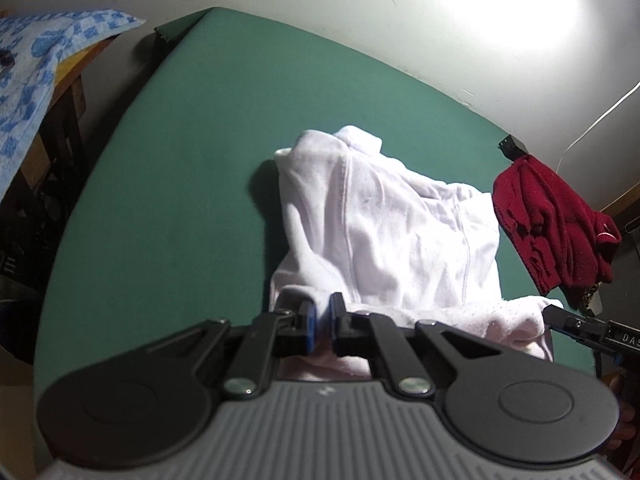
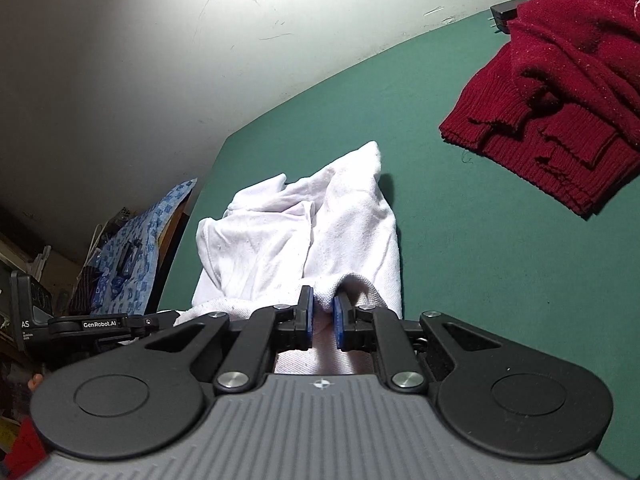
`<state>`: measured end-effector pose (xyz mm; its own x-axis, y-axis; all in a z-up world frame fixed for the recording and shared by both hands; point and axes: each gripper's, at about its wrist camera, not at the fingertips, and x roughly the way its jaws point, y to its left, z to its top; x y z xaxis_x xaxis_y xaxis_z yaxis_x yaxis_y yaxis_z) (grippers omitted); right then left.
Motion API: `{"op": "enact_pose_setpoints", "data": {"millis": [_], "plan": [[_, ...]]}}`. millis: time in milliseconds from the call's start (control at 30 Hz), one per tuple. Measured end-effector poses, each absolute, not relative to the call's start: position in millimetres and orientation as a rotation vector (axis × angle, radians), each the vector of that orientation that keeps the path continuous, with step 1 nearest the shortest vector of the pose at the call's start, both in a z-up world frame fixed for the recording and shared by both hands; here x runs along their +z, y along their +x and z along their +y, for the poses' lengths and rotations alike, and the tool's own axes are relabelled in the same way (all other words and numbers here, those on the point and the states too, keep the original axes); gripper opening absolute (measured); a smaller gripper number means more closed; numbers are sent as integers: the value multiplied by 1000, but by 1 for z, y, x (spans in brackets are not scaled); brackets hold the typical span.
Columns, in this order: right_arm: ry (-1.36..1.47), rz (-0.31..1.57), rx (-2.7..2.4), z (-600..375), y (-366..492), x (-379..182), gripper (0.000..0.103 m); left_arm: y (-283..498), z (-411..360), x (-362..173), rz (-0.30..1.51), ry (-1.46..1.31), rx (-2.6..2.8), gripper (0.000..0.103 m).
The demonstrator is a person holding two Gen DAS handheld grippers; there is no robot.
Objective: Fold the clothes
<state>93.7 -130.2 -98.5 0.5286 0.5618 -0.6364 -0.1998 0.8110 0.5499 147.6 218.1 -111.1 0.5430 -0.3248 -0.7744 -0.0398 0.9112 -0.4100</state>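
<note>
A white shirt lies rumpled on the green table; it also shows in the right wrist view. My left gripper is shut on the shirt's near left edge, cloth pinched between the blue pads. My right gripper is shut on the shirt's near right edge, a fold of cloth bunched between its pads. The right gripper's tip shows in the left wrist view at the shirt's right corner. The left gripper shows in the right wrist view at the shirt's left corner.
A dark red knitted sweater lies crumpled at the table's far right, also seen in the left wrist view. A black plug sits behind it. A blue patterned cloth covers furniture left of the table. A white wall stands behind.
</note>
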Motion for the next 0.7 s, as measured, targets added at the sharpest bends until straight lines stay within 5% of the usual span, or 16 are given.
{"op": "enact_pose_setpoints", "data": {"millis": [167, 300, 333, 400, 467, 567, 667, 700], "plan": [[457, 951, 442, -133, 99, -112, 13, 158, 217, -118, 1004, -416, -187, 4], [457, 911, 423, -135, 93, -109, 35, 156, 230, -111, 992, -473, -192, 9], [449, 883, 422, -136, 90, -105, 45, 152, 236, -106, 973, -488, -189, 14], [374, 814, 443, -136, 79, -93, 45, 137, 245, -95, 910, -466, -149, 40], [252, 779, 441, -131, 69, -86, 45, 122, 248, -87, 873, -383, -104, 53], [192, 788, 420, -124, 71, -95, 45, 100, 245, -87, 891, -327, -151, 54], [171, 808, 399, -117, 77, -107, 45, 87, 230, -98, 922, -293, -185, 72], [164, 814, 392, -114, 80, -112, 45, 88, 224, -106, 947, -277, -174, 69]]}}
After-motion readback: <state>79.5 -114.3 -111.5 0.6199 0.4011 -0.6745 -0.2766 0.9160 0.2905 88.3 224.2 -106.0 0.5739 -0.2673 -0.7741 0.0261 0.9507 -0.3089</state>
